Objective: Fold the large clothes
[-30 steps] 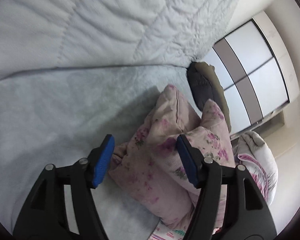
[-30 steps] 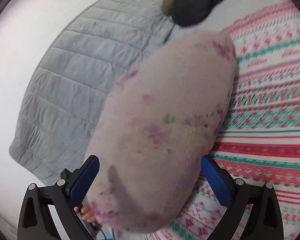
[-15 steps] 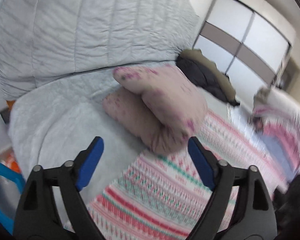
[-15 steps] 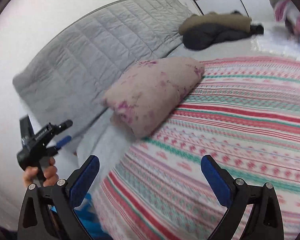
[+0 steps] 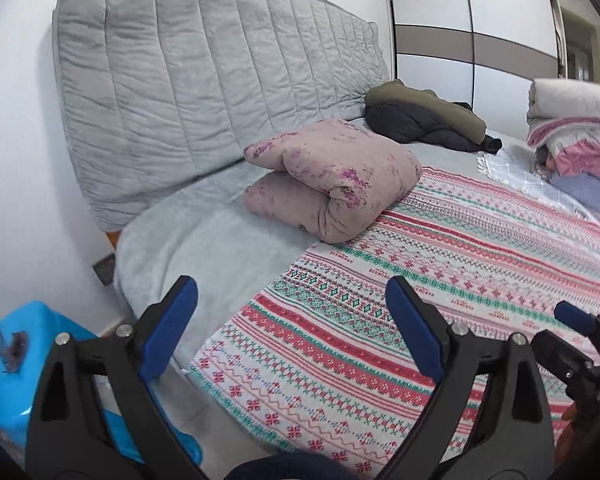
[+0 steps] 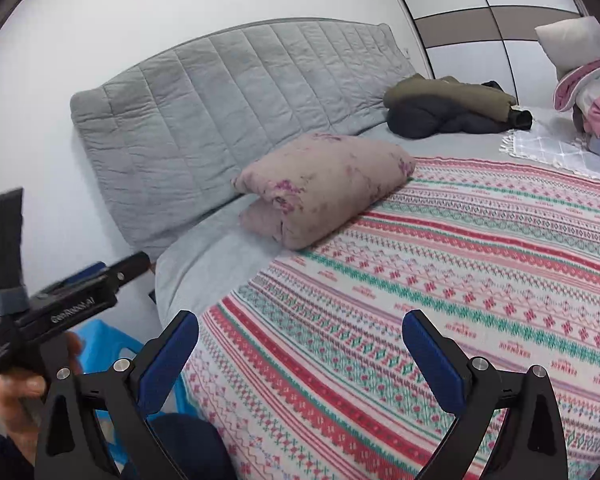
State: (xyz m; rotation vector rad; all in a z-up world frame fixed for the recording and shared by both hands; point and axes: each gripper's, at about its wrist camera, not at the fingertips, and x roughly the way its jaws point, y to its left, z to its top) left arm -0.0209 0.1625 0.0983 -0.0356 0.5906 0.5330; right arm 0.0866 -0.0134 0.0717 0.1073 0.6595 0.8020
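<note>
A folded pink floral garment (image 5: 332,180) lies as a thick bundle on the bed near the grey headboard; it also shows in the right wrist view (image 6: 324,190). A dark olive and black jacket (image 5: 424,120) lies crumpled farther back, also in the right wrist view (image 6: 448,106). My left gripper (image 5: 292,320) is open and empty, well back from the bundle over the bed's near edge. My right gripper (image 6: 300,352) is open and empty, also far from the bundle.
A striped red, green and white blanket (image 5: 440,272) covers the bed. The quilted grey headboard (image 5: 204,76) stands behind. A pile of pink and white bedding (image 5: 572,136) sits at the far right. A blue plastic stool (image 5: 16,360) stands on the floor at the left.
Both grippers let go of the pink bundle and pulled back from it toward the bed's near edge. The bundle now rests on the bed by the headboard.
</note>
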